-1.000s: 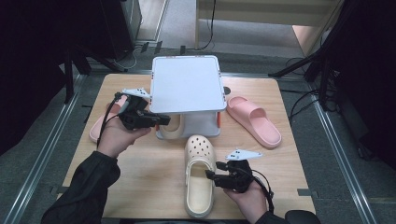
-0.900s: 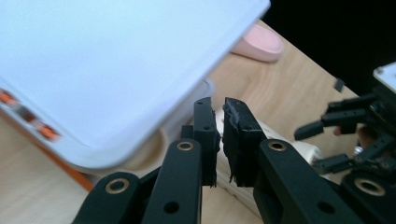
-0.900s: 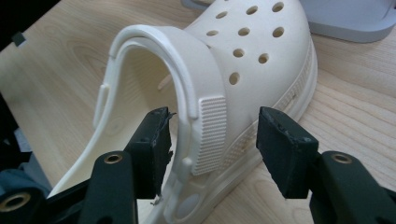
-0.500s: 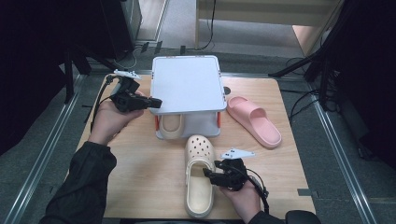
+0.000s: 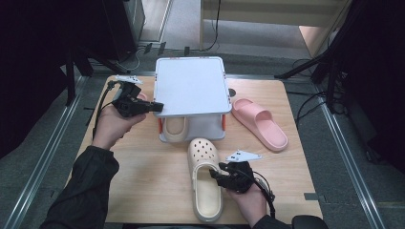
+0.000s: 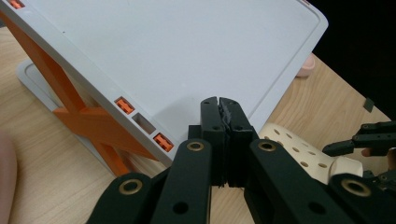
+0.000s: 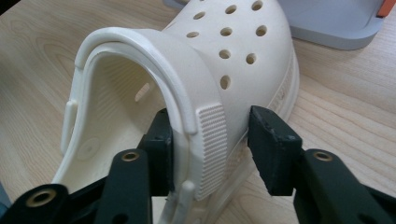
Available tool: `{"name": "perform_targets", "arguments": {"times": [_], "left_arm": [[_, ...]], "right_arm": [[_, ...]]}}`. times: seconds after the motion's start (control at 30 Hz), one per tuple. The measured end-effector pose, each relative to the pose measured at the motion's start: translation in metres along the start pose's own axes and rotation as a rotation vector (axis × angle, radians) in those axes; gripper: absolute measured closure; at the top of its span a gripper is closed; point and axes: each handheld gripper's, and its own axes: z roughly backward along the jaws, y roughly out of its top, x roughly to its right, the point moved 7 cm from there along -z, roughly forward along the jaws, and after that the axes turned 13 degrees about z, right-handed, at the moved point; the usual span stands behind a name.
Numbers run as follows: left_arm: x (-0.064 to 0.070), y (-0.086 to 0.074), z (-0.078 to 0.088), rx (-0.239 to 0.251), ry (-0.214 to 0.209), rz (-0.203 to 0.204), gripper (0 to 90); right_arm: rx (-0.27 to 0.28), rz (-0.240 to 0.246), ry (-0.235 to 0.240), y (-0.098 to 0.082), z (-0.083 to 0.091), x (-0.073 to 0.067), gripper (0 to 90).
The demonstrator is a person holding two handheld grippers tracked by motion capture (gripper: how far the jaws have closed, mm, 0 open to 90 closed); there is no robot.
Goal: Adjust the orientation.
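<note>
We see cream clog [image 5: 205, 179] just in front of grey rack [image 5: 191, 86]; right gripper [image 7: 210, 149] straddles side wall, jaws apart; left gripper [image 6: 219, 109] clenched, empty; foam looks light, squashy: we'd pinch wall

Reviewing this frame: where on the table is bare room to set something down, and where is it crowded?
Bare wood lies between the person's left forearm and the cream clog, and at the near right corner below the pink slide. It is crowded mid-table: the grey rack, the second cream shoe under it, and the clog's toe nearly meet.
</note>
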Motion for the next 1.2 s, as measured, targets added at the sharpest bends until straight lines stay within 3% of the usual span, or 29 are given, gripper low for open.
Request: {"name": "perform_targets", "arguments": {"times": [0.17, 0.33, 0.63, 0.87, 1.2], "left_arm": [[0.001, 0.0, 0.0, 0.001, 0.018, -0.015, 89.5], [0.001, 0.0, 0.0, 0.007, 0.008, -0.008, 89.4], [0.001, -0.001, 0.0, 0.006, 0.013, -0.015, 89.1], [0.001, -0.001, 0.0, 0.005, 0.009, -0.015, 88.6], [0.001, -0.001, 0.0, 0.01, 0.0, -0.008, 88.6]], "right_arm": [[0.005, 0.017, -0.01, 0.001, 0.002, 0.003, 63.7], [0.0, 0.045, -0.04, 0.005, 0.004, 0.009, 71.3], [0.02, -0.023, -0.035, 0.015, 0.013, 0.028, 76.2], [0.057, -0.023, -0.062, 0.035, 0.016, 0.041, 76.2], [0.113, -0.074, -0.119, 0.068, 0.01, 0.072, 75.9]]}}
